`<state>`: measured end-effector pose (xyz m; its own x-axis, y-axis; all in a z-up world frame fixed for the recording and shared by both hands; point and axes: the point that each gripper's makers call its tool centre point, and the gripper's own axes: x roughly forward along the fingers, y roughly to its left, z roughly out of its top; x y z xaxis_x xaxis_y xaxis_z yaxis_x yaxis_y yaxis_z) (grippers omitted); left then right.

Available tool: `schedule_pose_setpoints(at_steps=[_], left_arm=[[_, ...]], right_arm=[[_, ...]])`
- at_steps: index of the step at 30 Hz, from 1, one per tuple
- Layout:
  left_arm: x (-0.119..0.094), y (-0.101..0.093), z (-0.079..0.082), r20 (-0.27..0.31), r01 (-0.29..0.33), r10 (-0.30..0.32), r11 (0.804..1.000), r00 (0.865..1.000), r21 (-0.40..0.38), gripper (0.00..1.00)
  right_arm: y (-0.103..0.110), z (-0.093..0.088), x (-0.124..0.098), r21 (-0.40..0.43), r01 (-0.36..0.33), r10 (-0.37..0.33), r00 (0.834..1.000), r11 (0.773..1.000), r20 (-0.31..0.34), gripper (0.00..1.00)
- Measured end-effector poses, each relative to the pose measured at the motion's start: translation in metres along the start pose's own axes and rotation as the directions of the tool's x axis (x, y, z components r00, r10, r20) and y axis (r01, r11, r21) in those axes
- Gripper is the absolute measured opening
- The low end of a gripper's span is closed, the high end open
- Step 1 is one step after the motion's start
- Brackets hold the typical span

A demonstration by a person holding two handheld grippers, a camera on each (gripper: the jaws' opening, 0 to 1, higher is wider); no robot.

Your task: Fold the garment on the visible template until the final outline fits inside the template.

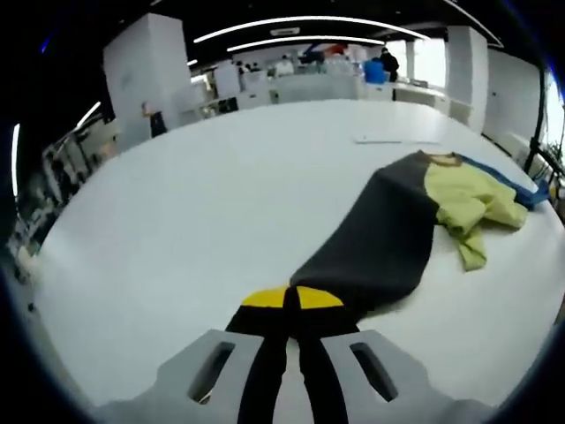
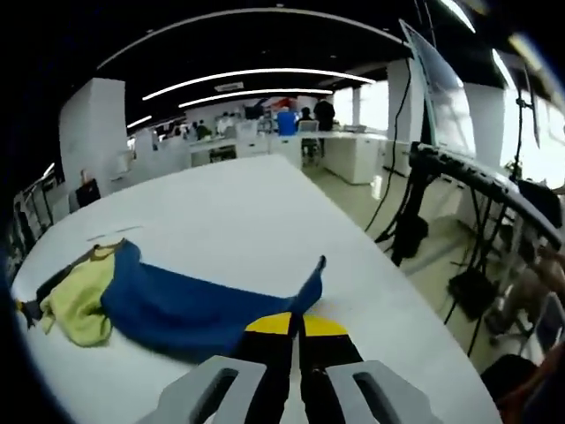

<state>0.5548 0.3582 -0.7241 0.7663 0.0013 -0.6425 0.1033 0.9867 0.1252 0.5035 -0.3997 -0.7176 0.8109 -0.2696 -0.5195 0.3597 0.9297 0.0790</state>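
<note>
We saw one limp garment (image 1: 388, 234), dark grey, yellow and blue cloth, on the smooth white tabletop (image 1: 203, 212); both left gripper (image 1: 291, 305) and right gripper (image 2: 296, 331) fingers clenched on its edges.

Black tool (image 1: 292, 305) jaws (yellow tips), grey mounts

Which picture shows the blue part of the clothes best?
The right gripper view: the blue part spreads wide across the table. The left gripper view shows just a thin blue edge behind the yellow part.

One garment (image 1: 402, 221), one white table (image 1: 194, 230), two grippers: left (image 1: 292, 300), right (image 2: 296, 325).
</note>
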Motion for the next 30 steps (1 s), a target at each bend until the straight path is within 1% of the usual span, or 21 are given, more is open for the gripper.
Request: schedule_pose_setpoints(at_steps=[2,3,5,7,8,10,14,16,17,18,19,20,22,25,26,27,28,30], left_arm=[[0.003,0.006,-0.003,-0.011,-0.016,0.016,1.0,1.0,0.002,0.0],[0.004,0.01,-0.005,-0.02,-0.026,0.026,1.0,0.999,0.011,0.0],[0.006,0.013,-0.009,-0.038,-0.03,0.032,0.999,0.999,0.041,0.0],[0.007,0.014,-0.01,-0.045,-0.029,0.031,0.998,0.999,0.05,0.0],[0.008,0.015,-0.01,-0.049,-0.027,0.029,0.999,0.998,0.048,0.0],[0.011,0.017,-0.012,-0.059,-0.026,0.029,0.999,0.998,0.043,0.0],[0.014,0.024,-0.016,-0.091,-0.05,0.058,0.995,0.994,0.092,0.0],[0.016,0.027,-0.015,-0.093,-0.057,0.066,0.993,0.993,0.101,0.0],[0.016,0.028,-0.013,-0.085,-0.062,0.067,0.996,0.994,0.069,0.0],[0.017,0.028,-0.013,-0.086,-0.065,0.064,0.998,0.994,-0.016,0.0],[0.018,0.029,-0.01,-0.076,-0.067,0.064,0.997,0.995,-0.036,0.0],[0.018,0.032,-0.007,-0.071,-0.069,0.069,0.998,0.995,0.002,0.0],[0.017,0.039,-0.009,-0.087,-0.099,0.105,0.993,0.991,0.063,0.0],[0.016,0.043,-0.009,-0.083,-0.111,0.116,0.992,0.99,0.056,0.0],[0.015,0.049,-0.011,-0.092,-0.132,0.135,0.99,0.987,0.043,0.0],[0.014,0.051,-0.012,-0.095,-0.137,0.141,0.989,0.985,0.046,0.0],[0.014,0.053,-0.013,-0.1,-0.143,0.147,0.988,0.984,0.053,0.01],[0.01,0.059,-0.015,-0.112,-0.168,0.178,0.981,0.978,0.092,0.0]], right_arm=[[-0.005,-0.001,-0.001,0.048,0.02,-0.02,1.0,0.999,0.008,0.0],[-0.005,-0.001,-0.002,0.056,0.021,-0.022,1.0,0.998,0.009,0.0],[-0.005,-0.003,-0.004,0.045,0.035,-0.035,0.999,0.998,0.006,0.0],[-0.009,-0.006,-0.005,0.013,0.065,-0.065,0.998,0.998,-0.002,0.0],[-0.009,-0.008,-0.005,0.002,0.069,-0.069,0.998,0.998,-0.011,0.0],[-0.007,-0.011,-0.004,0.006,0.067,-0.067,0.998,0.998,-0.019,0.0],[-0.008,-0.015,-0.003,0.001,0.087,-0.086,0.996,0.996,-0.033,0.0],[-0.009,-0.017,-0.002,-0.002,0.087,-0.087,0.995,0.996,-0.041,0.0],[-0.01,-0.018,-0.002,-0.003,0.088,-0.088,0.995,0.996,-0.046,0.0],[-0.011,-0.019,-0.001,-0.003,0.086,-0.086,0.995,0.996,-0.052,0.0],[-0.012,-0.02,0.0,-0.001,0.084,-0.084,0.995,0.996,-0.056,0.0],[-0.012,-0.021,0.0,0.001,0.083,-0.083,0.995,0.997,-0.063,0.0],[-0.013,-0.021,0.0,0.009,0.084,-0.083,0.994,0.996,-0.069,0.0],[-0.016,-0.019,-0.001,0.017,0.081,-0.08,0.995,0.997,-0.065,0.0],[-0.016,-0.019,-0.001,0.016,0.078,-0.077,0.995,0.997,-0.066,0.0],[-0.016,-0.018,-0.002,0.017,0.076,-0.075,0.995,0.997,-0.068,0.0],[-0.017,-0.018,-0.003,0.024,0.075,-0.073,0.995,0.997,-0.069,0.02],[-0.016,-0.016,-0.004,0.02,0.072,-0.07,0.995,0.997,-0.067,0.06]])
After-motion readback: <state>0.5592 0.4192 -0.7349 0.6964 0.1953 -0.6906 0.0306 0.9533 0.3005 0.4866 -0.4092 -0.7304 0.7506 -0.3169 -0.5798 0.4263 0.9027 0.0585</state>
